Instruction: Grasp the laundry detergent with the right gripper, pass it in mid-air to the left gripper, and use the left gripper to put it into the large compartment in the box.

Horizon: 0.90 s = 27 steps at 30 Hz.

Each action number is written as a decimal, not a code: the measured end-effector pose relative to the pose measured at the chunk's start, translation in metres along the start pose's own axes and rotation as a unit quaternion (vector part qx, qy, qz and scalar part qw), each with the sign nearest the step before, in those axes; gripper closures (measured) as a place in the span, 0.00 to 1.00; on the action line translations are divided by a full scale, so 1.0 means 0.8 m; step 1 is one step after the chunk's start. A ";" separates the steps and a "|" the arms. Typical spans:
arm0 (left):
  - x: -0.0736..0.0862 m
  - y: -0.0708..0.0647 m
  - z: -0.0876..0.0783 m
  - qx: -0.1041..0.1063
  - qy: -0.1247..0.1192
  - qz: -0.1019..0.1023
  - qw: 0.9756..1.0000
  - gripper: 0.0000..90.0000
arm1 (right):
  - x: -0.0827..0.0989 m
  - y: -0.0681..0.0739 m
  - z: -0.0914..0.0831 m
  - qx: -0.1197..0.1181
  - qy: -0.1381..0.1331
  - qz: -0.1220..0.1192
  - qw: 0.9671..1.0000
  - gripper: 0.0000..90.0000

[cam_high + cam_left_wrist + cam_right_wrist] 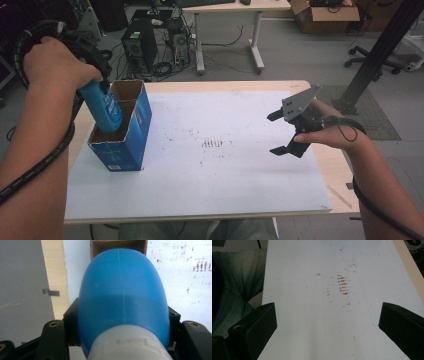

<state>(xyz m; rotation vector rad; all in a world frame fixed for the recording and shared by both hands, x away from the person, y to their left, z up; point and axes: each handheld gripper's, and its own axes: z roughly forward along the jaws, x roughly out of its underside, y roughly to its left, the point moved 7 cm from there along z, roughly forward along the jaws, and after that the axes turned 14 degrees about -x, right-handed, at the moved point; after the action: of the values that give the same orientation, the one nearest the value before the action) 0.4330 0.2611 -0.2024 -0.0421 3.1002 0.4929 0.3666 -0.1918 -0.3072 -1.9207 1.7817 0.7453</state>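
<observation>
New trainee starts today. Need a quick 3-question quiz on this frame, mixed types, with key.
1. True or false: the left gripper is shut on the blue bottle.
2. Multiple choice: where is the bottle's lower end? A) lying flat on the white mat B) inside the open blue box C) between the right gripper's fingers
3. Fill in: the right gripper has its fingers ____ with nothing between them.

Key:
1. True. In the left gripper view its fingers press both sides of the bottle.
2. B. In the high view the bottle slants down into the box, near the left edge of the mat.
3. open
</observation>
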 end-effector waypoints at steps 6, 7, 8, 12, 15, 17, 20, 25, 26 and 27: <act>-0.001 -0.003 0.015 -0.003 0.003 0.001 1.000 0.42 | 0.001 -0.001 -0.003 -0.011 0.033 0.008 0.999 0.02; -0.001 -0.004 0.018 -0.002 0.004 0.003 1.000 0.42 | 0.001 -0.001 -0.003 -0.013 0.037 0.010 0.999 0.02; -0.002 -0.005 0.021 -0.001 0.002 0.001 1.000 0.42 | 0.002 -0.002 -0.003 -0.014 0.041 0.012 0.999 0.02; -0.003 -0.009 0.031 0.001 0.004 0.004 1.000 0.42 | 0.007 -0.003 -0.004 -0.019 0.053 0.019 0.998 0.03; -0.004 -0.011 0.040 0.000 0.006 0.007 1.000 0.42 | 0.012 -0.005 -0.004 -0.022 0.067 0.028 0.997 0.03; -0.005 -0.013 0.045 -0.002 0.006 0.008 1.000 0.42 | 0.014 -0.006 -0.004 -0.022 0.074 0.031 0.997 0.03; -0.006 -0.015 0.052 -0.003 0.006 0.005 1.000 0.42 | 0.018 -0.008 -0.003 -0.025 0.083 0.034 0.996 0.03; -0.007 -0.021 0.066 -0.002 0.010 0.012 1.000 0.42 | 0.020 -0.009 0.001 -0.031 0.091 0.036 0.995 0.03; -0.007 -0.023 0.069 -0.002 0.010 0.013 1.000 0.42 | 0.021 -0.009 0.002 -0.032 0.093 0.036 0.995 0.03; -0.007 -0.024 0.073 -0.002 0.012 0.013 1.000 0.42 | 0.021 -0.009 0.003 -0.032 0.094 0.037 0.994 0.03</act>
<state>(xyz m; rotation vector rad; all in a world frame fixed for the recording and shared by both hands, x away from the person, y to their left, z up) 0.4390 0.2609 -0.2637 -0.0084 3.1270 0.5034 0.3742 -0.2029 -0.3202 -2.0349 1.9720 0.6745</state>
